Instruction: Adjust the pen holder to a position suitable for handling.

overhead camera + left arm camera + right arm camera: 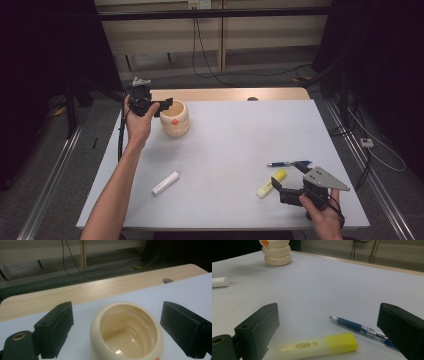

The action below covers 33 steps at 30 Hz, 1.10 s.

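Hand-held gripper on the right (pixel 286 189) hovers low over the near right corner of the white counter (pixel 235 135), jaws spread wide and holding nothing. Just ahead of it lies the yellow plastic highlighter with a pale barrel (pixel 317 346). In the right gripper view its long axis runs across the gap from one jaw to the other, so I judge the wrist would need to turn to close across the barrel. A blue ballpoint pen (pixel 359 328) lies just beyond it. The left hand-held gripper (pixel 166 106), jaws also apart and empty, is raised over the cream ringed ceramic pot (pixel 126 331) at the far left. A white cylindrical stick (pixel 165 183) lies between, nearer the left forearm.
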Tool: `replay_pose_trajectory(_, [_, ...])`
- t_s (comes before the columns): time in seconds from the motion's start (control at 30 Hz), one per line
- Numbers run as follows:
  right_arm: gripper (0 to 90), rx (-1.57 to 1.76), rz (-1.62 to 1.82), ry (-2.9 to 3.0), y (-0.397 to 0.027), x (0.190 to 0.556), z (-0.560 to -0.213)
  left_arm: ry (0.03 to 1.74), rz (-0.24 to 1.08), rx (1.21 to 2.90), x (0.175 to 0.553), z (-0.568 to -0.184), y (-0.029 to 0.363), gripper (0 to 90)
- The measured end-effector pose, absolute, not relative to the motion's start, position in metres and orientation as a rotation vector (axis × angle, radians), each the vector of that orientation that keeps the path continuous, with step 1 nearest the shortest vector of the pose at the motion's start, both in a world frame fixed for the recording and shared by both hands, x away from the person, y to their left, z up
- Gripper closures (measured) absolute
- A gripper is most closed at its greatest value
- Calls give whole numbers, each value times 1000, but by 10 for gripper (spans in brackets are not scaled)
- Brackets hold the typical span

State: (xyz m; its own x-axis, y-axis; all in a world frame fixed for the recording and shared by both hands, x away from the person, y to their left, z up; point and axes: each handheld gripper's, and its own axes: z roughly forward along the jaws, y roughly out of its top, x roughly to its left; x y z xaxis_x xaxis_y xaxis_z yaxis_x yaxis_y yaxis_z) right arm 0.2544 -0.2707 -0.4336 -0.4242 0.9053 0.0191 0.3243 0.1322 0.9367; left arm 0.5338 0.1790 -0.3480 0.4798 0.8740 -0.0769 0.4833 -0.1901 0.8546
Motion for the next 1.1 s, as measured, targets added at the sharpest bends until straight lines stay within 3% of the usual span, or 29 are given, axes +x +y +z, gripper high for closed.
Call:
replay_pose_trajectory(0.2, [36, 1184, 1287, 1833, -271, 255, -434, 1180, 565, 1897, 548, -349, 182, 115])
replay_pose_trajectory(0.4, [36, 1185, 1287, 1840, -270, 254, -434, 1232, 536, 1890, 557, -356, 185, 211])
replay_pose_trajectory(0.57, [35, 1187, 1283, 1847, -271, 254, -434, 1278, 509, 1870, 564, -364, 186, 229])
replay_pose_trajectory(0.9, [35, 1179, 1271, 1855, -271, 255, -435, 1262, 513, 1989, 582, -370, 178, 421])
replay_pose_trajectory(1.1, [36, 1171, 1269, 1863, -270, 254, -435, 1267, 473, 1975, 586, -370, 181, 441])
